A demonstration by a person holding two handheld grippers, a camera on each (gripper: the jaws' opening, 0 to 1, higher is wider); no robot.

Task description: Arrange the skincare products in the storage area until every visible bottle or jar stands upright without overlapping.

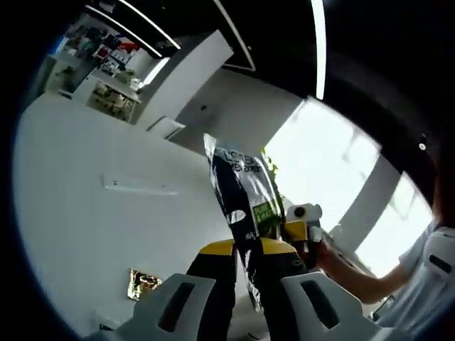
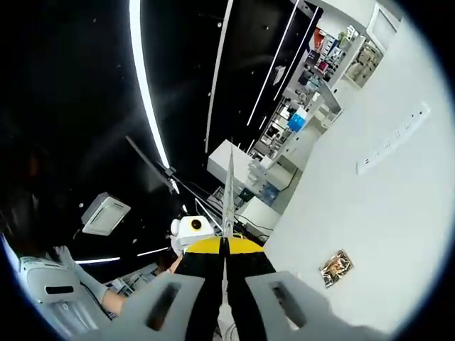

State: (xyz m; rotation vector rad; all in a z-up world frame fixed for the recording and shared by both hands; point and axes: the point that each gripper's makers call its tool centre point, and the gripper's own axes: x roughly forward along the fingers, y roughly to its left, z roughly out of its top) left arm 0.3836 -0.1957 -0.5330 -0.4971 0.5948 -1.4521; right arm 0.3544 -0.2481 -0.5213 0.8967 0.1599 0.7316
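A dark foil sachet [image 1: 243, 199] with white lettering and a green label rises flat-faced from between the jaws of my left gripper [image 1: 247, 257], which is shut on its lower end. In the right gripper view a thin sachet [image 2: 229, 188] shows edge-on, pinched between the jaws of my right gripper [image 2: 225, 250]. The right gripper [image 1: 302, 222], yellow and white, sits just right of the sachet in the left gripper view, held by a hand. The left gripper [image 2: 190, 231] appears just left of the thin edge. I cannot tell whether both hold the same sachet. Both views look upward at wall and ceiling.
A white wall carries a socket strip [image 1: 138, 186] [image 2: 394, 138] and a small gold item [image 1: 142, 283] [image 2: 335, 268]. Shelves of products [image 1: 106, 57] [image 2: 313, 78] stand far off. A bright window [image 1: 334, 170] and the person's sleeve [image 1: 426, 284] lie to the right.
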